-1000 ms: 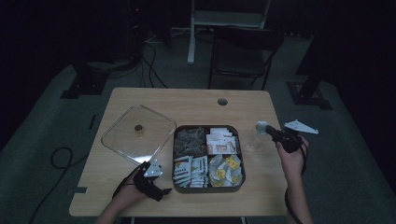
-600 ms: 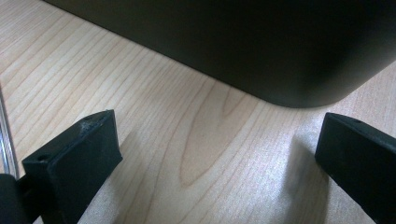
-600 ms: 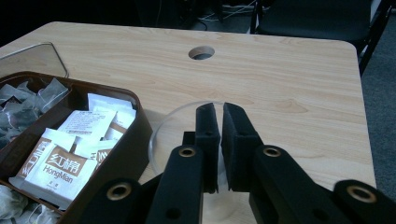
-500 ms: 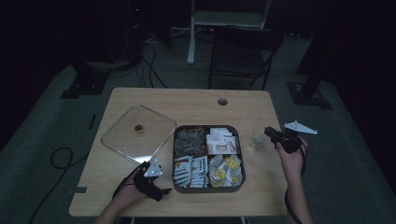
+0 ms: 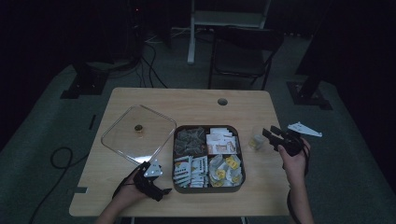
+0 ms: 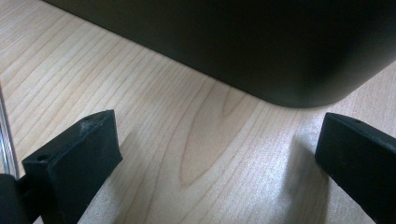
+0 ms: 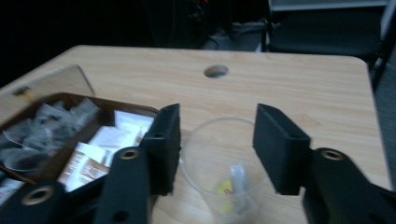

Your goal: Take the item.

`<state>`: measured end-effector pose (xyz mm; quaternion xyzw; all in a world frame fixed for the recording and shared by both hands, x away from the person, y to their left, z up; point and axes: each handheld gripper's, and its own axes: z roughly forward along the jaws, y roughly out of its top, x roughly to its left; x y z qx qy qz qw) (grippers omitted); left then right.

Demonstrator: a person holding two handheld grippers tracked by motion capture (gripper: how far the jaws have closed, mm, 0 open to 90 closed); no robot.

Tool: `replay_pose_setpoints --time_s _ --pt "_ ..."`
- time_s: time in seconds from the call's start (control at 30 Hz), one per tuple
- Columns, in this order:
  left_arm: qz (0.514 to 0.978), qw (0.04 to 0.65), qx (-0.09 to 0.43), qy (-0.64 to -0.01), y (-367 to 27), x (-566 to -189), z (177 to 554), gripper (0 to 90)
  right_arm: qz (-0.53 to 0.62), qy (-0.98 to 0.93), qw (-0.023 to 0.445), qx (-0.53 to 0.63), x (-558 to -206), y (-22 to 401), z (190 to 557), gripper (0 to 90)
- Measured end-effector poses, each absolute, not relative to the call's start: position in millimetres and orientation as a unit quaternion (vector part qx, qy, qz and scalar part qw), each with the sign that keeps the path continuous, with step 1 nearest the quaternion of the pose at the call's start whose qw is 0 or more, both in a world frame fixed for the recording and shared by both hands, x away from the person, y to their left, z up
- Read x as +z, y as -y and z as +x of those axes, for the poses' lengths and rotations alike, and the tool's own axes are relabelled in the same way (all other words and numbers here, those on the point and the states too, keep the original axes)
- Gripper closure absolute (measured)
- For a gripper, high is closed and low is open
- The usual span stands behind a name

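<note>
Tongs on the right (image 7: 215, 149) have just been opening and stand apart above the clear cup (image 7: 224, 172), at three o'clock from the tray (image 5: 208, 189) on the surface (image 5: 187, 105). Lift straight clear. Left tongs (image 6: 210, 154) rest apart.

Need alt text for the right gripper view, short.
The right gripper has just opened its black jaws above a clear plastic cup holding a small packet. The compartment tray of tea bags sits left on the wooden table.
</note>
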<state>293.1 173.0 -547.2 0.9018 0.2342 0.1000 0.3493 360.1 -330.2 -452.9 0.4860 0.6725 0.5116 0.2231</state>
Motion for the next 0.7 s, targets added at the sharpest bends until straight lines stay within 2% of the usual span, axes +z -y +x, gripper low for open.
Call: replay_pose_setpoints --time_s 0.3,0.7 --pt "0.902 0.35 0.1 -0.234 -173.0 -547.2 293.1 0.3 0.448 -0.677 0.218 0.541 -453.3 323.2 348.1 32.1" --pt "0.902 0.35 0.1 -0.234 -173.0 -547.2 293.1 0.3 0.406 -0.689 0.197 0.567 -460.5 319.5 333.2 21.6"
